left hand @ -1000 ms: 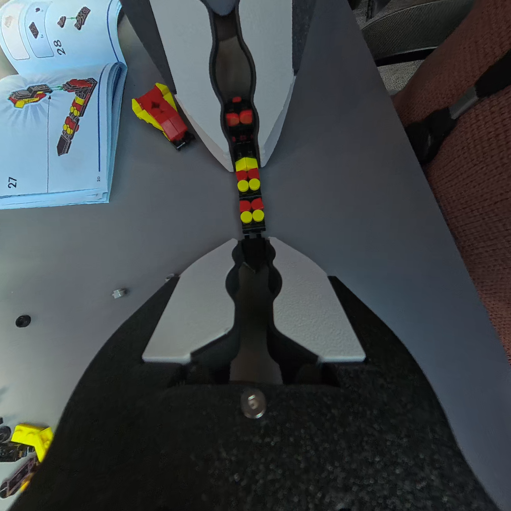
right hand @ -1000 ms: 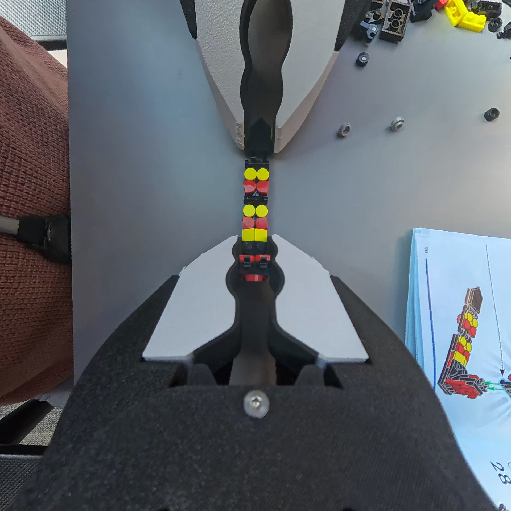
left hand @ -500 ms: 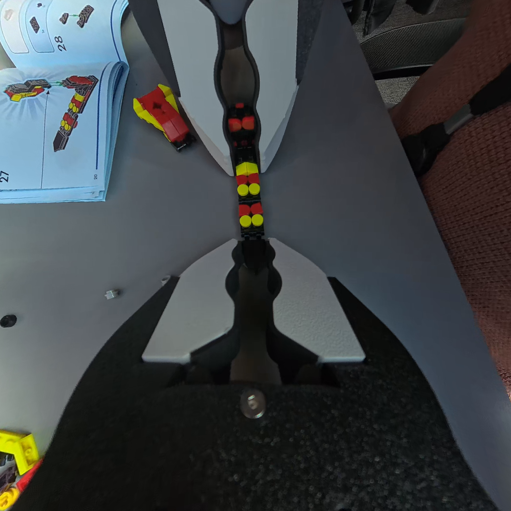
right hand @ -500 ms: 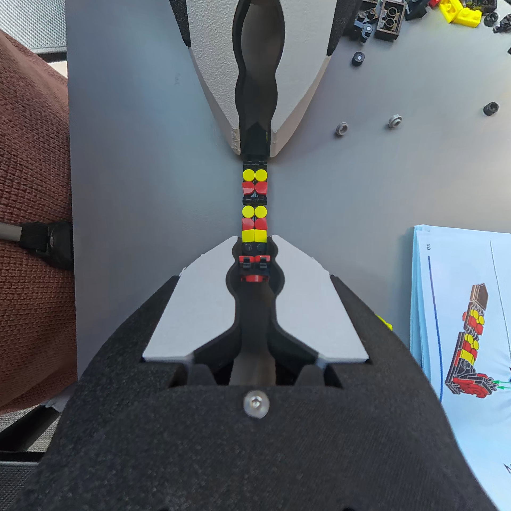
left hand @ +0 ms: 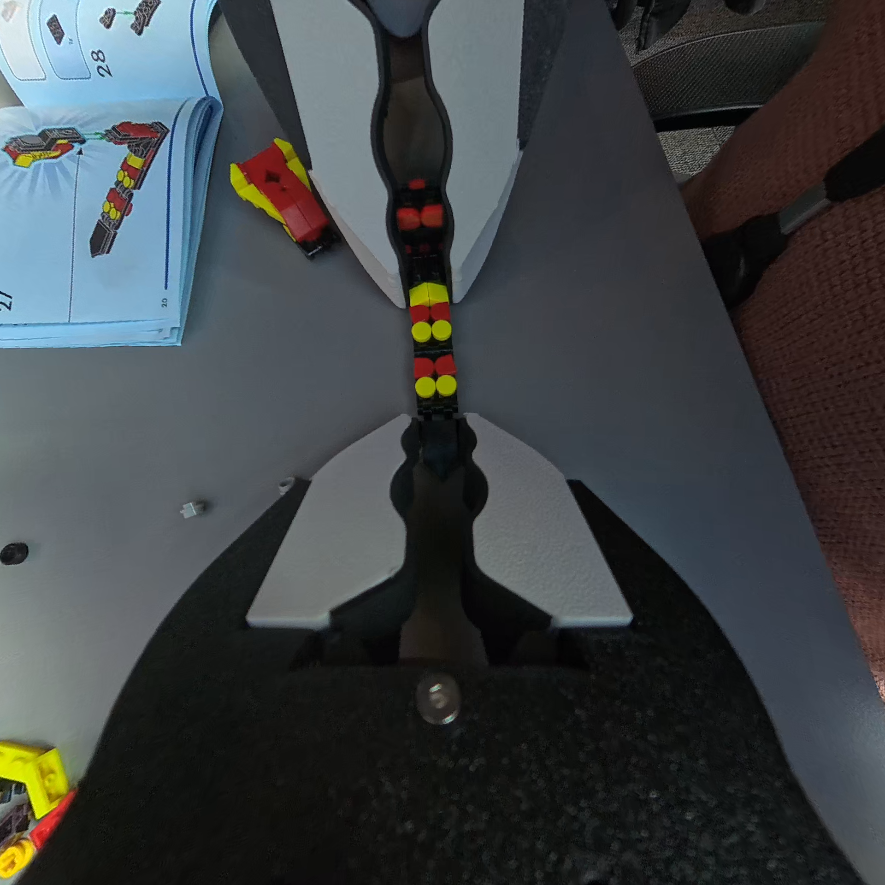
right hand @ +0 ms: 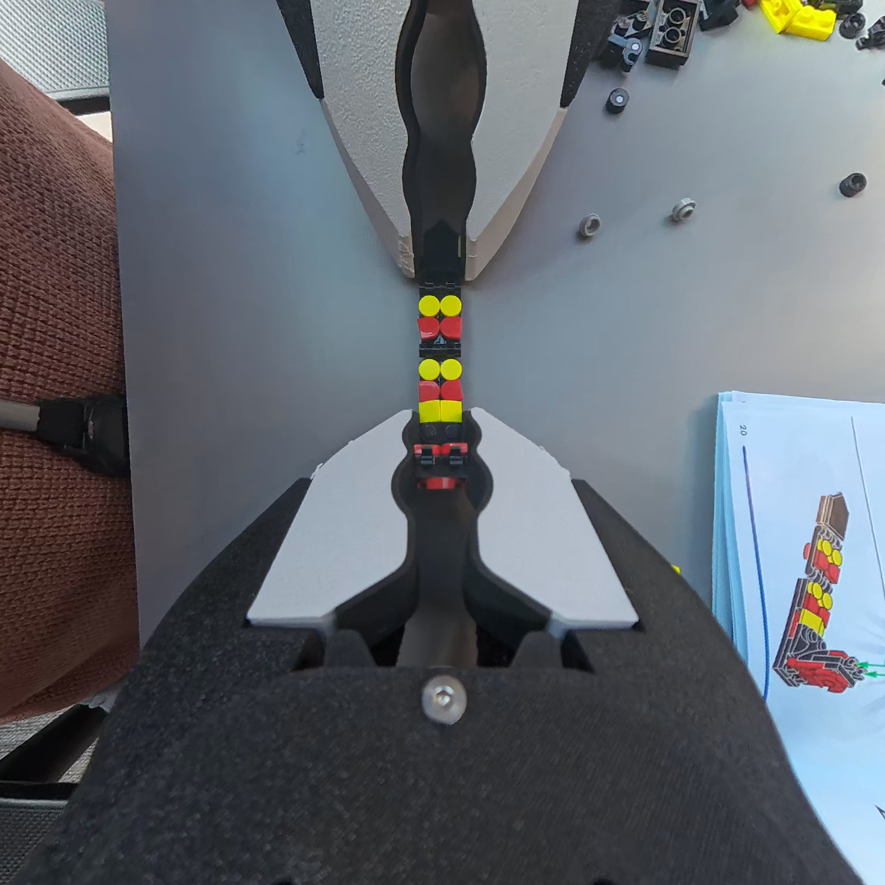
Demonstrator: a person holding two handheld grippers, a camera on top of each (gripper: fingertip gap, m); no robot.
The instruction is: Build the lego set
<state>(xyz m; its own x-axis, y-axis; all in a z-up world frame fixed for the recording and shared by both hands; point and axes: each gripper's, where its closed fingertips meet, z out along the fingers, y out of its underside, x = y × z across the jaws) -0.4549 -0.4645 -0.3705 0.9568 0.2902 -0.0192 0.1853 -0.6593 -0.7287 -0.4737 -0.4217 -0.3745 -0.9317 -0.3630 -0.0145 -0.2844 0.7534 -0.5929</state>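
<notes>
1. The lego strip [left hand: 433, 354] is a long, narrow black piece topped with red and yellow tiles, held above the grey table [left hand: 239, 421] between the two grippers, which face each other tip to tip.
2. Its long axis runs straight along the line from one gripper to the other. The pointed black end sits in the left gripper [left hand: 438, 431]; the end with the red clips sits in the right gripper [right hand: 440, 431].
3. The left gripper is closed narrowly on the black tip, its fingers [left hand: 364, 507] pressed against both sides.
4. The right gripper is likewise clamped on the strip, gripping the red-clip end just past the yellow tiles.
5. In the left wrist view, a red and yellow lego sub-assembly [left hand: 280, 196] lies on the table just beside the right gripper's finger, near the open instruction booklet [left hand: 96, 191].
6. In the right wrist view, loose black, grey and yellow pieces [right hand: 670, 28] lie scattered on the table beyond the left gripper, well apart from the strip.
</notes>
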